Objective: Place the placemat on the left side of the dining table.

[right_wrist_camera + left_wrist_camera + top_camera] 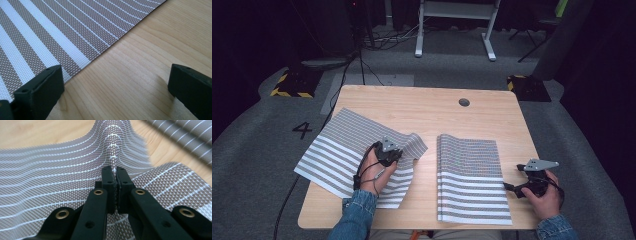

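While the left gripper [113,183] pinches a raised fold of the striped placemat [347,150] at the table's [422,105] nine o'clock, the right gripper [115,87] gapes wide at four o'clock beside the second mat [469,175]. Lifting seems under way; next, carry it clear without slipping.

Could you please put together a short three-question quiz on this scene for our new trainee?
1. True or false: the left gripper is shut on a pinched-up ridge of the left placemat.
2. How do the right gripper jaws stand: A) open above the table, beside the right placemat; B) clamped on the mat; C) holding a cup?
3. How many striped placemats lie on the table?

Key: 1 true; 2 A; 3 two.
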A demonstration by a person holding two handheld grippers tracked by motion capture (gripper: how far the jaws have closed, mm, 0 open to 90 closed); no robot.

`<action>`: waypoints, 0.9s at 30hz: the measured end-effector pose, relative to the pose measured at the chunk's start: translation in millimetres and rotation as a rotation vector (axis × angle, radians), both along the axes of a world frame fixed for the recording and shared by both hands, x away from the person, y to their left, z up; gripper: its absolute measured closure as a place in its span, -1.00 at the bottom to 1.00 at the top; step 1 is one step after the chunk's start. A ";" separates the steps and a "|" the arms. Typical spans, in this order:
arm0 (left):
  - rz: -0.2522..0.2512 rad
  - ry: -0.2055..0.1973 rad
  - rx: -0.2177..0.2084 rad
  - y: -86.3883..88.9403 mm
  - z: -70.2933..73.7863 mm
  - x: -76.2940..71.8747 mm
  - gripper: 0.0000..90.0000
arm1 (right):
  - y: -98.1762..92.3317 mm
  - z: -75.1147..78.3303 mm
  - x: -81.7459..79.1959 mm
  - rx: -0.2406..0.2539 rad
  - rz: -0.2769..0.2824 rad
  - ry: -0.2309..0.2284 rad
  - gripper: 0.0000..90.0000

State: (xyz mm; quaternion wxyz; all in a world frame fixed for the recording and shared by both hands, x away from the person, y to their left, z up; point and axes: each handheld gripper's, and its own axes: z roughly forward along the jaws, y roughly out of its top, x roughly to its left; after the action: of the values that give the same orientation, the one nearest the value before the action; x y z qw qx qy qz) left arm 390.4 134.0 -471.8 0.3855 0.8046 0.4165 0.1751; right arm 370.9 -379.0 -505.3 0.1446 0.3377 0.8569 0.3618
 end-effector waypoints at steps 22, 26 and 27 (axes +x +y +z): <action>-0.477 -0.052 -0.088 -11.7 33.9 -62.0 0.79 | 0.1 0.0 -0.1 0.001 -0.001 0.001 -0.99; -0.456 -0.001 -0.143 -10.5 33.2 -70.5 0.18 | 0.1 0.0 -0.1 0.000 -0.001 0.001 -0.99; -0.443 0.002 -0.138 -9.9 33.5 -73.4 0.04 | 0.1 0.0 -0.1 0.001 -0.001 0.001 -0.99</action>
State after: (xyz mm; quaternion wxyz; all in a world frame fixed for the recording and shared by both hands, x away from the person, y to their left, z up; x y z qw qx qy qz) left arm 317.0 124.1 -438.2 0.4681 0.8482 0.2411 0.0568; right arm 370.9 -378.9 -505.3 0.1442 0.3382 0.8566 0.3620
